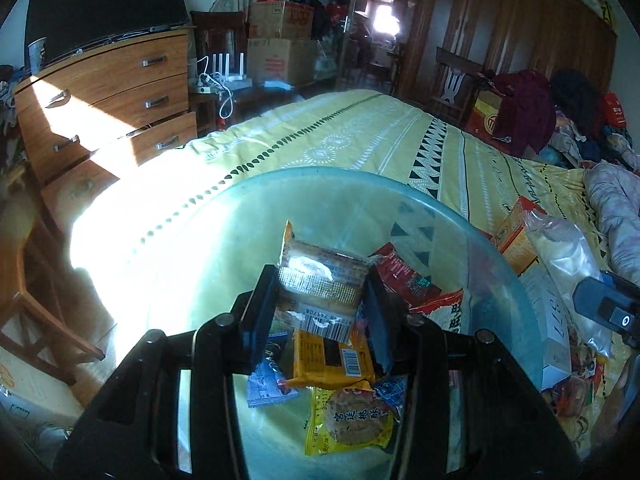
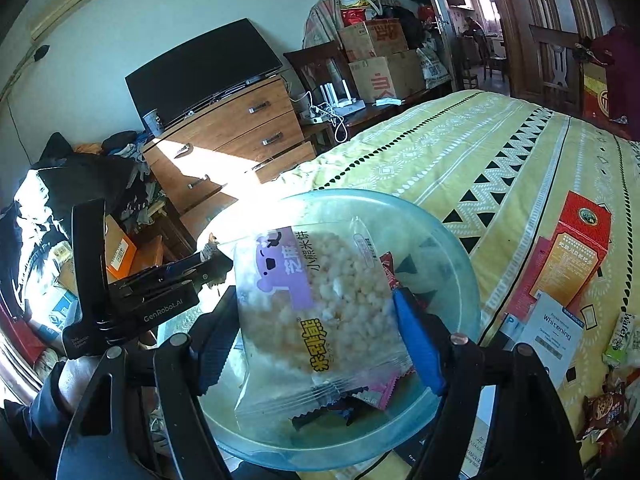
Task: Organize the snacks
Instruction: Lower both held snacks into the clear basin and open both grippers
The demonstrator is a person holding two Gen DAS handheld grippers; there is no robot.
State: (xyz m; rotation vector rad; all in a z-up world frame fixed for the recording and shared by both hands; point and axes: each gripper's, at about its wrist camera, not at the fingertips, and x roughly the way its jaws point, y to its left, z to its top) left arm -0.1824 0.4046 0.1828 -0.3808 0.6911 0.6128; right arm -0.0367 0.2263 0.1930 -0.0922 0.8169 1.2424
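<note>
While both hover over the bowl, left tongs clenching a biscuit packet, right tongs gripping a rice-cake bag.

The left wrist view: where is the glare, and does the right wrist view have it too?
Left wrist view: sunlight burns out the bedspread left of the bowl; edges bend. Right wrist view: a smaller glare patch on the dresser and the bowl's far rim; the snacks read clearly.

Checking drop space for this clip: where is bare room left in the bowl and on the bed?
The translucent blue-green plastic bowl is bare along its far and sunlit side; snack packets crowd its near half. The yellow patterned bedspread lies bare beyond the bowl. It is crowded beside the red-and-orange carton and white box.
</note>
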